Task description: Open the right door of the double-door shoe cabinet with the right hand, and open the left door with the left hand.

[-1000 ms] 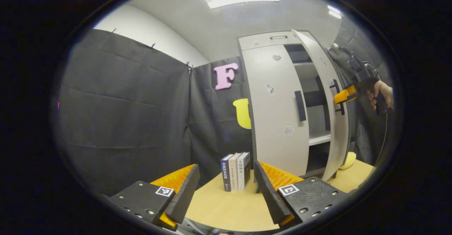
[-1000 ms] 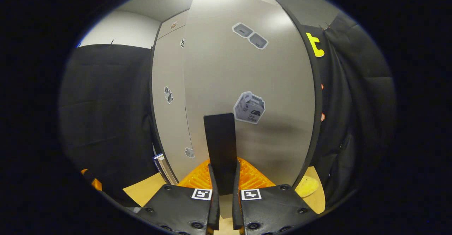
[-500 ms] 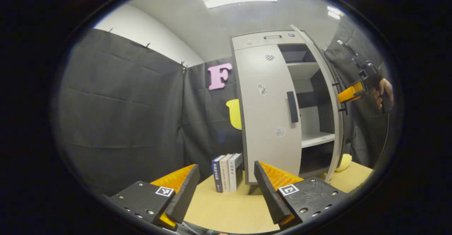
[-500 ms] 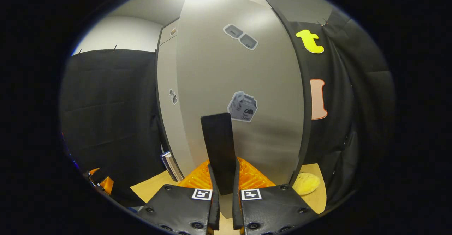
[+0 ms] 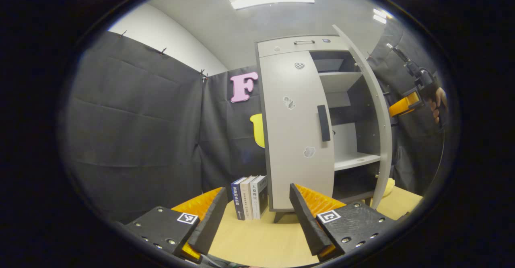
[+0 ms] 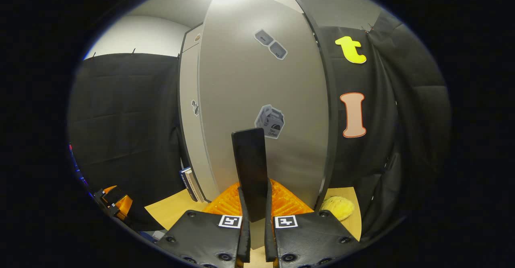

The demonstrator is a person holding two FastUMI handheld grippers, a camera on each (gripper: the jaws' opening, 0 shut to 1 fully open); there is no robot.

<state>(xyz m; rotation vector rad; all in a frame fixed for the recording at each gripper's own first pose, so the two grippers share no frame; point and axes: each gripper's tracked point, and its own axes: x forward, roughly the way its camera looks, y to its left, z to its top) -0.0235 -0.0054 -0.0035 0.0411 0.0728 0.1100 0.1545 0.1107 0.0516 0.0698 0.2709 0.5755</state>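
Note:
In the left gripper view the grey shoe cabinet point(image 5: 281, 46) stands on the table. Its left door point(image 5: 295, 139) is closed, with a black vertical handle point(image 5: 323, 123). The right door point(image 5: 378, 111) stands swung out, seen nearly edge-on, with shelves point(image 5: 354, 161) showing inside. My left gripper point(image 5: 257, 193) is open, well short of the cabinet, holding nothing. In the right gripper view my right gripper point(image 6: 254, 203) is shut on the right door's black handle point(image 6: 250, 163), and the door face point(image 6: 281, 99) is close ahead. That gripper point(image 5: 402, 106) and its hand point(image 5: 438, 103) also show beyond the door's edge.
Three books point(image 5: 249, 195) stand upright on the wooden table point(image 5: 261, 240), just left of the cabinet's foot. A yellow lumpy object point(image 6: 338, 208) lies on the table by the open door's bottom. Black cloth walls close in on both sides.
The right door has swung further open with my right gripper still on its handle. The cabinet has shifted left in the left gripper view; that gripper stays open.

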